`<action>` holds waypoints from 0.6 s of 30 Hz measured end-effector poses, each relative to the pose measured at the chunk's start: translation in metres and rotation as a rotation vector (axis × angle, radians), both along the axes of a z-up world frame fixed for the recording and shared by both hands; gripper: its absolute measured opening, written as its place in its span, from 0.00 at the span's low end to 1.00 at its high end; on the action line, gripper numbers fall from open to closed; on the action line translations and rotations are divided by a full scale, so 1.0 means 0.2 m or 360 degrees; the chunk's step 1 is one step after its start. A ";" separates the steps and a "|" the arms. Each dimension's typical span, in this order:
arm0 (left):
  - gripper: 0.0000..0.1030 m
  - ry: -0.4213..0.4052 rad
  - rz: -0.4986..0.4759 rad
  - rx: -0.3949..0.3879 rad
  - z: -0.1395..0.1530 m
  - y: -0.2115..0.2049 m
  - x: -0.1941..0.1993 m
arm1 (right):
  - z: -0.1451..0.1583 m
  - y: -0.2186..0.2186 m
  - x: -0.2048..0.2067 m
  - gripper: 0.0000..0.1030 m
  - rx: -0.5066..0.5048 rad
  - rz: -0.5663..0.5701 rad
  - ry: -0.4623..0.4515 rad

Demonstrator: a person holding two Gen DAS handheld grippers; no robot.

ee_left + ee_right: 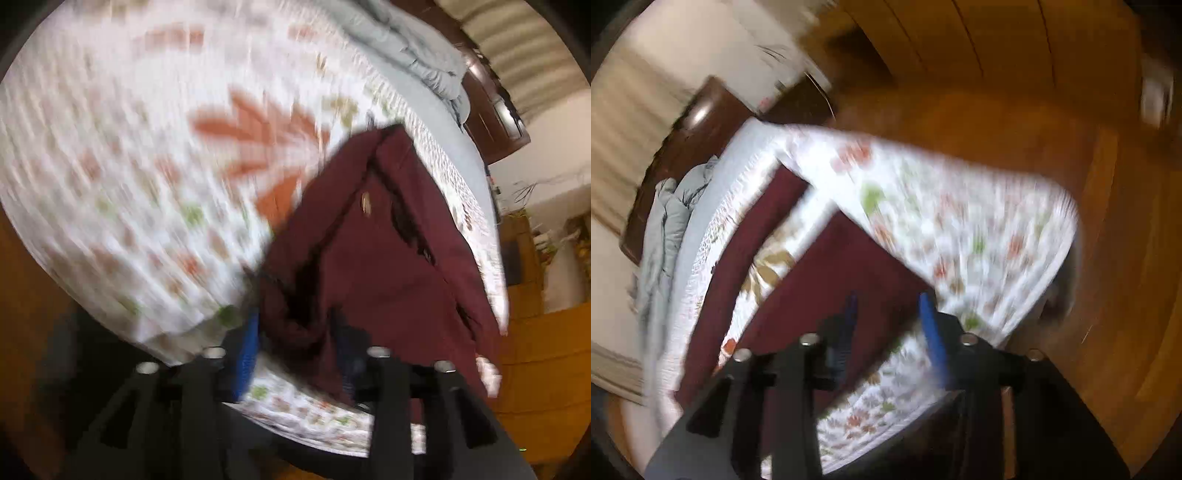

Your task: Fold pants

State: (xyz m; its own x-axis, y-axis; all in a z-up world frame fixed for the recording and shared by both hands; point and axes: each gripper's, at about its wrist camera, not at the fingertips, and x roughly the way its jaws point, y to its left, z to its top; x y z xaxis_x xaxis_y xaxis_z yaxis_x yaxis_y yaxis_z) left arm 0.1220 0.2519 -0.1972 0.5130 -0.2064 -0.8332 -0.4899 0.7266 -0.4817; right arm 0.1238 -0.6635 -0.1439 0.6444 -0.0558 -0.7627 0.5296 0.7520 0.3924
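Dark maroon pants (373, 258) lie on a bed with a white floral quilt (129, 166). In the left wrist view my left gripper (295, 325) has its blue-padded fingers (247, 354) on either side of a bunched fold of the pants near the bed's edge; the jaws stand apart with fabric between them. In the right wrist view my right gripper (888, 310) is over a pant leg (842, 269), its blue fingers (932, 339) apart and nothing clearly pinched. A second strip of the pants (738, 251) runs along the quilt (960, 229). Both views are motion-blurred.
A crumpled grey blanket (406, 44) lies at the head of the bed, against a dark wooden headboard (491, 110). The same blanket (668, 206) shows in the right wrist view. Orange wooden floor (1015, 122) surrounds the bed, with boxes and clutter (535, 236) by the wall.
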 end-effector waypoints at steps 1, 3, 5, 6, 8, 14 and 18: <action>0.62 -0.0060 -0.0020 0.0145 0.09 0.02 0.01 | 0.03 0.06 0.05 0.48 -0.0015 0.0094 -0.0010; 0.78 -0.0159 -0.0101 0.0261 0.23 0.06 0.10 | -0.02 0.14 0.16 0.54 0.0062 0.0275 0.0035; 0.91 -0.0251 -0.0237 0.0204 0.33 0.09 0.31 | -0.11 0.20 0.27 0.53 0.0127 0.0368 0.0106; 0.97 -0.0291 -0.0306 0.0167 0.36 0.10 0.42 | -0.19 0.21 0.32 0.53 0.0164 0.0383 0.0190; 0.96 -0.0375 -0.0449 0.0157 0.40 0.08 0.71 | -0.28 0.19 0.36 0.53 0.0194 0.0333 0.0303; 0.96 -0.0175 -0.0769 0.0143 0.18 0.00 1.49 | -0.28 0.26 0.38 0.62 0.0123 0.0350 0.0326; 0.94 0.0012 -0.0895 0.0194 -0.05 -0.09 1.71 | -0.29 0.28 0.40 0.63 0.0101 0.0340 0.0369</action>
